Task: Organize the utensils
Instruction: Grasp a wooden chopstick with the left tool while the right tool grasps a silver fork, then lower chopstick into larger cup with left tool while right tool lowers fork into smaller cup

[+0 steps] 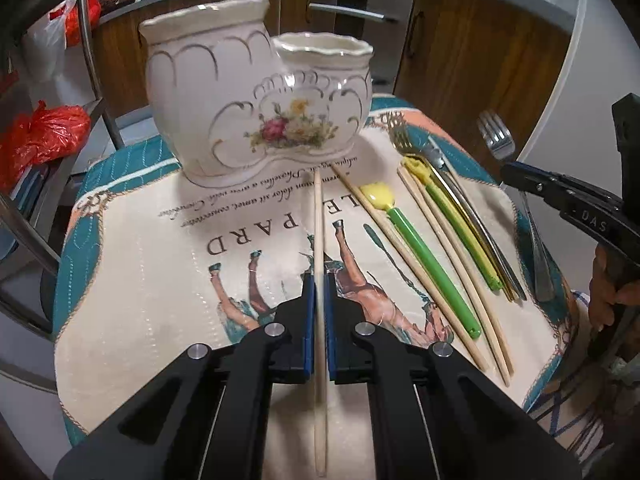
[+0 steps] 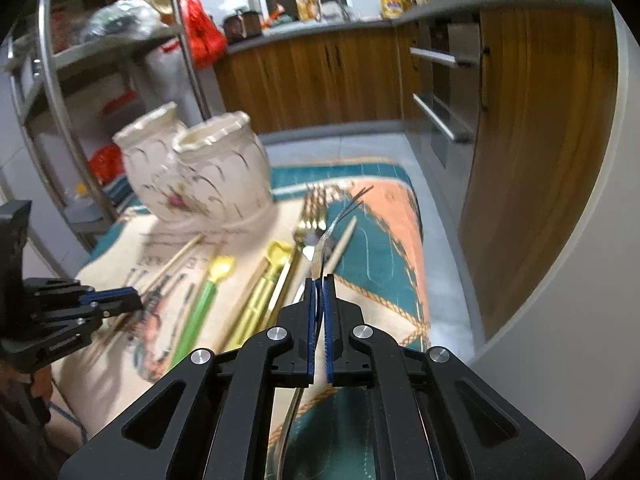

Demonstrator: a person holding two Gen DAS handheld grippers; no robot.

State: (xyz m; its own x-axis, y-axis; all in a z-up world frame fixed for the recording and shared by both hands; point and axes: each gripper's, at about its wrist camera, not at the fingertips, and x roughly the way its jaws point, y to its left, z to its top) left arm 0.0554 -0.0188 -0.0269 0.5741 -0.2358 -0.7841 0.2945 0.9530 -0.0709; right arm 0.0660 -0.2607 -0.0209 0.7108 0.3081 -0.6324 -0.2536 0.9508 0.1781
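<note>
We have the left gripper [image 1: 319,292] clamped on one wooden chopstick [image 1: 319,240] whose tip points at the ceramic utensil holder [image 1: 256,96] on the cloth-covered worktop [image 1: 160,280]. The right gripper [image 2: 319,292] is clenched on a silver fork [image 2: 340,216]. Both grips are thin: either piece could pivot, slip, or knock the holder's rim.

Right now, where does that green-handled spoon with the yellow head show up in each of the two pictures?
Left wrist view: the green-handled spoon lies right of centre on the cloth, running diagonally between chopsticks.
Right wrist view: the same spoon lies left of centre, blurred, its yellow head pointing up.
Shared landmark: the white ceramic holder, which stands beyond the spoon in both.
</note>
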